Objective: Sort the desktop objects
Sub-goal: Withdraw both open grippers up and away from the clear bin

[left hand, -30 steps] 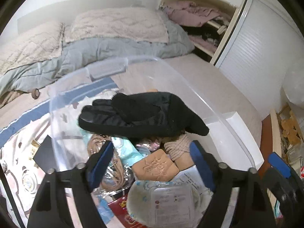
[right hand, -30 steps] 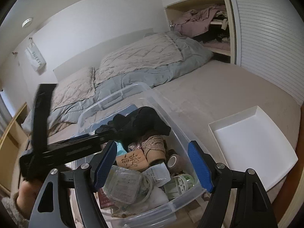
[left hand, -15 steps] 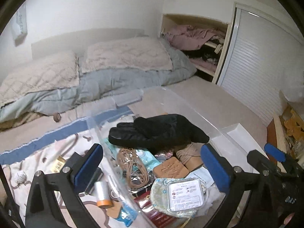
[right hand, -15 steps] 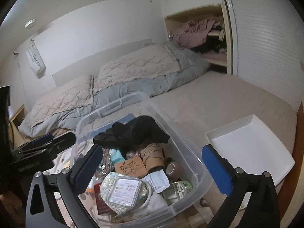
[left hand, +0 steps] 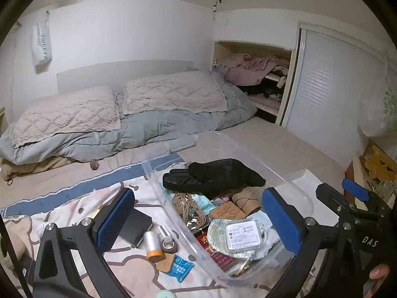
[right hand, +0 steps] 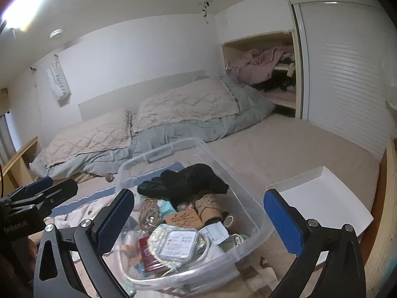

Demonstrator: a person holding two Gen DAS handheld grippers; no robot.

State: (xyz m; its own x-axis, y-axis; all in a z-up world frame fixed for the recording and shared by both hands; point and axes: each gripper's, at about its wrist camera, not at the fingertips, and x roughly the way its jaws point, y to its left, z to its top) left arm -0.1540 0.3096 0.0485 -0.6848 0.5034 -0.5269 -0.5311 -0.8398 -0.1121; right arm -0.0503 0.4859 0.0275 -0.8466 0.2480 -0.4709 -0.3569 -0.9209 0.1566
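From your left wrist, your left gripper (left hand: 198, 221) has just been opening and now stands spread wide with nothing between its pads. The clear bin (left hand: 301, 196) is your landmark: black gloves (left hand: 213, 175) lie on top of the clutter inside it, with a tan card (left hand: 227, 212) and a packet (left hand: 244, 232) on the near side. Left of the bin, on the patterned cloth, sit a black box (left hand: 137, 226), a silver tube (left hand: 152, 244) and a tape roll (left hand: 170, 245). Your right gripper (left hand: 353, 193) shows at the bin's right.

From your right wrist, your right gripper (right hand: 198, 219) has likewise just been opening and gapes empty over the bin (right hand: 253, 213). The gloves (right hand: 183, 181) rest at the bin's far end. A white tray (right hand: 322, 198) lies right of the bin, your left gripper (right hand: 39, 186) to its left.
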